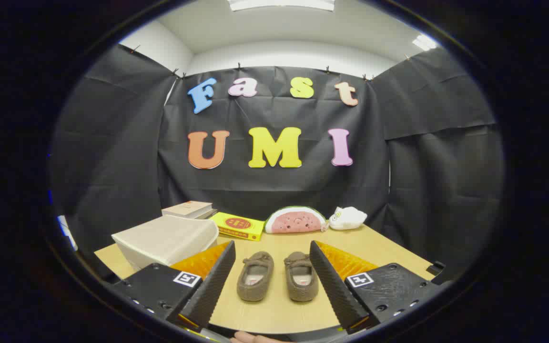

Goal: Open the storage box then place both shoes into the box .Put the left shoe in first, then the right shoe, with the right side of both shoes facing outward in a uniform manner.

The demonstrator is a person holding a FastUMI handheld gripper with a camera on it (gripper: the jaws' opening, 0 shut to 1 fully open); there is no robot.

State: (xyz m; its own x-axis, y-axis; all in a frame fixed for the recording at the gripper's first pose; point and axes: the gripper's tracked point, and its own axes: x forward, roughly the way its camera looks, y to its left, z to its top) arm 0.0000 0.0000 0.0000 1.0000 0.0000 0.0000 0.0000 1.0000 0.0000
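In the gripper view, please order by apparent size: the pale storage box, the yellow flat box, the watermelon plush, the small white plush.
1. Pale grey storage box with closed lid, also nearest.
2. Yellow flat box and pink watermelon-slice plush: look alike, unranked.
3. Small white plush.
Gripper open, shoes between fingers.

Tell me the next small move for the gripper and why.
Probably swing the gripper toward the storage box beyond its left finger. The box looks closed, its lid down, and it must be opened first. Both shoes sit untouched on the table between the open fingers, so they can wait.
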